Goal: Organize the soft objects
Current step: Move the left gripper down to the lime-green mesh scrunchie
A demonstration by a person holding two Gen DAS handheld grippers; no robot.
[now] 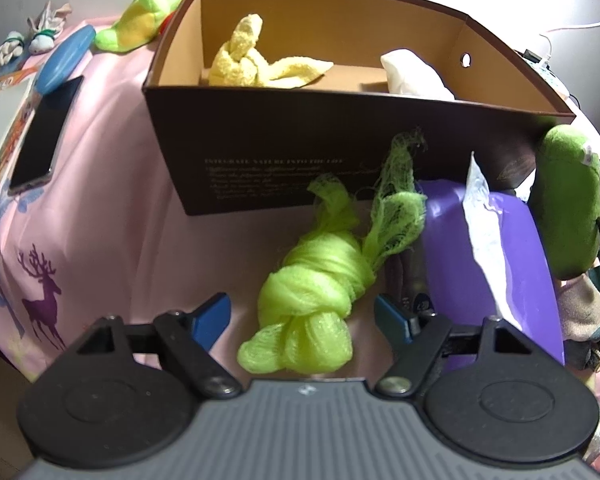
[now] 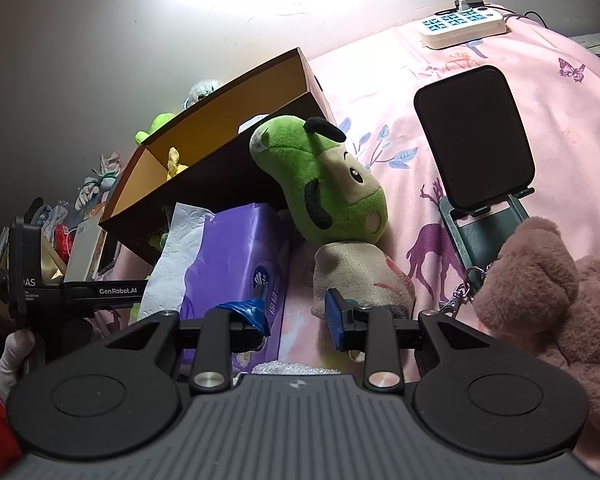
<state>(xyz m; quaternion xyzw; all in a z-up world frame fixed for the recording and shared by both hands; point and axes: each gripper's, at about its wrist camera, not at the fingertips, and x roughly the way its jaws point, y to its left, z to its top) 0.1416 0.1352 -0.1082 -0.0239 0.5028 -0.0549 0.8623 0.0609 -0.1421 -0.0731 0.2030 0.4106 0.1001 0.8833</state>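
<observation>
A knotted lime-green mesh cloth [image 1: 312, 300] lies on the pink sheet in front of a dark cardboard box [image 1: 284, 140]. My left gripper [image 1: 302, 316] is open, its jaws on either side of the cloth's near end. Inside the box lie a yellow knotted towel [image 1: 256, 64] and a white cloth [image 1: 412, 74]. My right gripper [image 2: 298, 318] is open and empty above the sheet. Ahead of it stands a green avocado plush [image 2: 324, 184] on a beige plush [image 2: 364, 276]. A pink teddy bear [image 2: 548, 300] lies to its right. The box [image 2: 204, 160] also shows there.
A purple tissue pack [image 1: 484, 260] [image 2: 236, 256] lies right of the cloth. A phone [image 1: 44, 136], a blue disc [image 1: 64, 60] and a green-yellow plush [image 1: 144, 16] lie left of the box. A phone stand [image 2: 476, 140] and power strip [image 2: 464, 28] lie on the bed.
</observation>
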